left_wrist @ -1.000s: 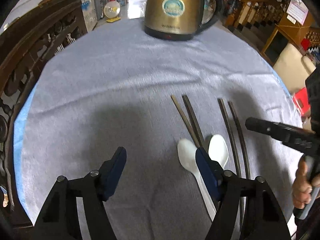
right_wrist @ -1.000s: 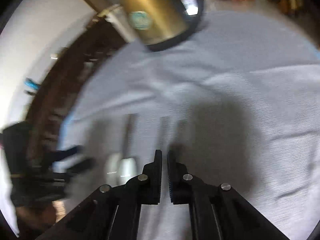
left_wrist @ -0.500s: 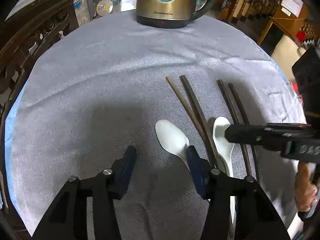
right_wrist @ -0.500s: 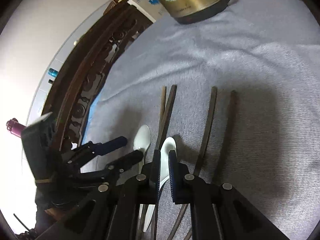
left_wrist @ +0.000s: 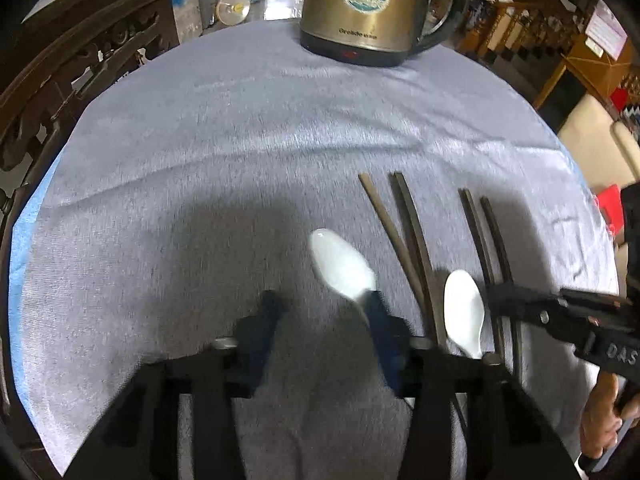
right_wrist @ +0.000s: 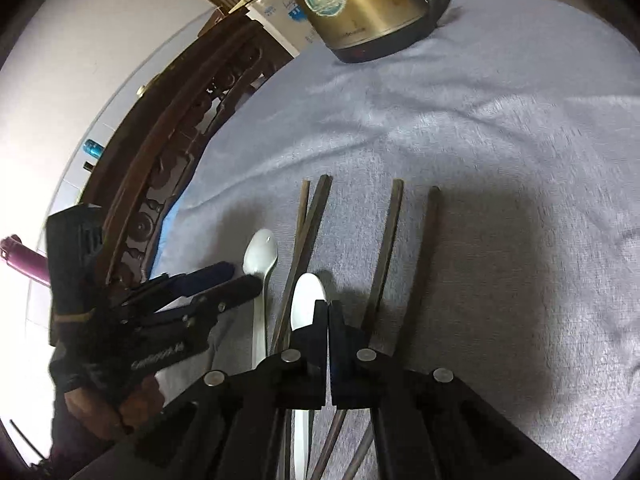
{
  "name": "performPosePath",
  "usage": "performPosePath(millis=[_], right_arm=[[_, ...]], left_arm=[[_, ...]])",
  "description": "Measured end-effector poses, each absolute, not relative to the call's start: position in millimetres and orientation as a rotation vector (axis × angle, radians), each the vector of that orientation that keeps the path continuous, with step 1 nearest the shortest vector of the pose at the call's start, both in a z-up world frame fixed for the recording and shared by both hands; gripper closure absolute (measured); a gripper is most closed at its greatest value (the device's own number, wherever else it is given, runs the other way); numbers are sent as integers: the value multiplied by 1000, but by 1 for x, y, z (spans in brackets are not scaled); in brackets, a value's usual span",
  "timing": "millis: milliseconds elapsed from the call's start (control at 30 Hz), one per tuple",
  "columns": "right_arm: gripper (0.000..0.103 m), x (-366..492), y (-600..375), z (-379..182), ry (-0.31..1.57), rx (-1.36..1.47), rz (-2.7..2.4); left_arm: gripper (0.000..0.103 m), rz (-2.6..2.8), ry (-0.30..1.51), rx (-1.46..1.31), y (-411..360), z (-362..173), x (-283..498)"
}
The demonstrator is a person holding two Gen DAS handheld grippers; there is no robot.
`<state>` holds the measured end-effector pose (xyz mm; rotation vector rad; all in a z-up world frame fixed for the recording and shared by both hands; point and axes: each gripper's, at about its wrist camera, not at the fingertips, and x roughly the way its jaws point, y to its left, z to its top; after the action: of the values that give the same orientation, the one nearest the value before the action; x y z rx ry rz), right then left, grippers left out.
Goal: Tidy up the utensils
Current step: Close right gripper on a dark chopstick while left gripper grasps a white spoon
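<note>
Two handheld grippers lean down over a round bench (left_wrist: 240,152) draped in a grey-blue cloth. The left gripper (left_wrist: 320,312) has its jaws narrowing, still a modest gap apart; its blue-padded right finger (left_wrist: 380,320) touches or overlaps the neck of a white spoon (left_wrist: 340,264), though blur hides whether that spoon sits fully between the jaws or is pinched. That spoon's bowl points toward 11 o'clock in the left wrist view. The right gripper (right_wrist: 328,320) has its jaws pressed together with only a sliver between them, their tips hovering over the bowl of a second white spoon (right_wrist: 306,300), gripping nothing that can be seen. Between the two spoons lie a pair of dark chopsticks (left_wrist: 404,240), crossing near their lower ends; a second dark pair (left_wrist: 486,236) lies just beside the second spoon at 3 o'clock of it, nearly parallel. All the utensils run roughly from 6 to 12 o'clock, clustered on the near right part of the cloth. A brass-coloured electric kettle (left_wrist: 368,8) stands at the far edge, at 12 o'clock, well apart from them.
</note>
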<state>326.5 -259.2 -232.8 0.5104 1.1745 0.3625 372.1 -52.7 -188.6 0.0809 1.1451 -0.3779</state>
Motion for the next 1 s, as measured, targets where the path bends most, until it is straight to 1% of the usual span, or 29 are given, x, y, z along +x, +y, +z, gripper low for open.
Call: performPosePath(millis=[33, 67, 233, 400, 433, 467, 500, 533, 567, 633, 700, 767, 800, 833, 900, 1000], right_arm=[[98, 326, -261, -232, 1175, 534, 388], [98, 325, -264, -230, 1166, 545, 394], [98, 324, -280, -225, 1123, 560, 336], [97, 329, -299, -218, 1092, 487, 183], [97, 333, -300, -218, 1103, 467, 161], [97, 336, -301, -219, 1111, 454, 149], [97, 340, -299, -219, 1124, 436, 135], [96, 346, -295, -222, 1147, 406, 117], [89, 350, -292, -223, 1163, 384, 103], [83, 360, -285, -229, 1196, 346, 92], [82, 364, -280, -229, 1191, 298, 76], [84, 369, -273, -230, 1197, 249, 58], [85, 370, -269, -230, 1207, 197, 49], [91, 372, -266, -229, 1214, 152, 45], [93, 373, -257, -229, 1221, 55, 33], [95, 371, -253, -229, 1209, 16, 30]], left_arm=[[91, -394, 1149, 57, -51, -189, 372], [94, -407, 1154, 34, -48, -190, 371], [96, -392, 1142, 83, -39, -187, 360], [96, -368, 1151, 136, -34, -181, 360], [92, -360, 1152, 136, -38, -181, 364], [77, -355, 1149, 130, -39, -179, 367], [59, -353, 1142, 122, -39, -177, 368], [51, -344, 1127, 115, -40, -174, 370], [45, -335, 1110, 117, -41, -172, 373], [45, -340, 1102, 140, -49, -172, 377], [45, -343, 1120, 188, -57, -179, 382], [44, -337, 1162, 208, -60, -193, 389], [50, -350, 1129, 203, -60, -192, 390], [52, -359, 1126, 204, -61, -192, 392], [71, -359, 1108, 206, -59, -189, 392], [71, -364, 1113, 188, -55, -186, 391]])
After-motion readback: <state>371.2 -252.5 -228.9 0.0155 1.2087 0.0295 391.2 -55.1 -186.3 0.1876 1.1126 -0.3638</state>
